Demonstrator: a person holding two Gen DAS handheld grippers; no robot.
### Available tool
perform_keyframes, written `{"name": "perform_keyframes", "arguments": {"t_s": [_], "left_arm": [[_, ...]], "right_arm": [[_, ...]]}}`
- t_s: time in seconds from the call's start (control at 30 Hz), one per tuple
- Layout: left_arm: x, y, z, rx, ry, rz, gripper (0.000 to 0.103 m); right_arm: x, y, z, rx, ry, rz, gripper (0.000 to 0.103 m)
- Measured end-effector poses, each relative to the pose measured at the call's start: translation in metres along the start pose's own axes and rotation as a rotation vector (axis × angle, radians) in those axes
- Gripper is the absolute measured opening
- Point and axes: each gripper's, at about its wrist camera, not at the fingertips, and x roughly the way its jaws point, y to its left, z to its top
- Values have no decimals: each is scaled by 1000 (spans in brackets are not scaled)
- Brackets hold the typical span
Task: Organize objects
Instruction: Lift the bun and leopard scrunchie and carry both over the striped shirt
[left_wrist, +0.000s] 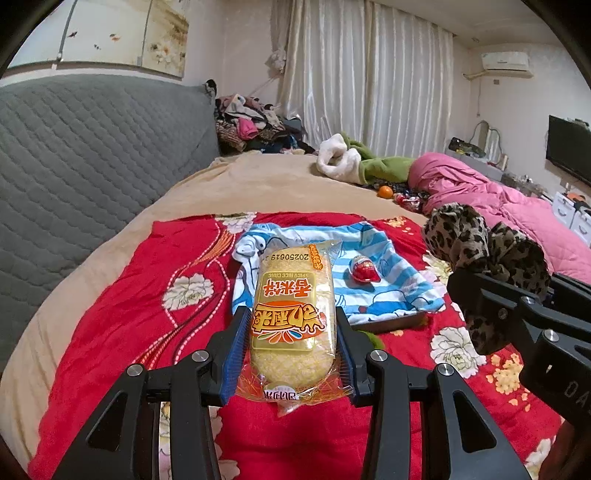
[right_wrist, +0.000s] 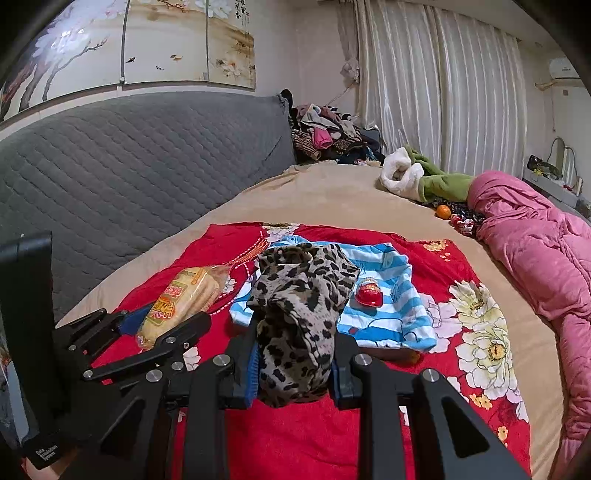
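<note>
Red floral blanket (left_wrist: 122, 314) on the bed, both your grippers loaded above it.
Your left gripper (left_wrist: 291, 325) clamps a rice cake packet (left_wrist: 291, 314); your right gripper (right_wrist: 293, 350) pinches a leopard cloth (right_wrist: 299, 314) tight. At one o'clock, a red candy (right_wrist: 368, 293) lies on the striped shirt (right_wrist: 399, 306).

You hold a rice cake packet (left_wrist: 291, 317) in your left gripper (left_wrist: 291, 339) and a bundled cloth (right_wrist: 299, 317) in your right gripper (right_wrist: 295, 365), side by side above the flowered blanket (left_wrist: 147, 314). Ahead, a striped shirt (left_wrist: 384, 280) lies on that blanket with a small toy egg (left_wrist: 364, 271) on it. Farther back, a tangerine (left_wrist: 385, 191) sits just left of the puffy quilt (left_wrist: 517, 206). The headboard (left_wrist: 92, 155) stands at the left.
</note>
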Motion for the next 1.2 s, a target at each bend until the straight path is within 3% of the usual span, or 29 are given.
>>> {"name": "perform_keyframes", "arguments": {"t_s": [0.47,1.2], "left_arm": [[25,-6,20,-10,11,-9,45],[87,-1,66,-10,41,9,45]], "right_arm": [[27,-13,13,18,19,7,29],[71,-40,65,12,10,-14,29]]}}
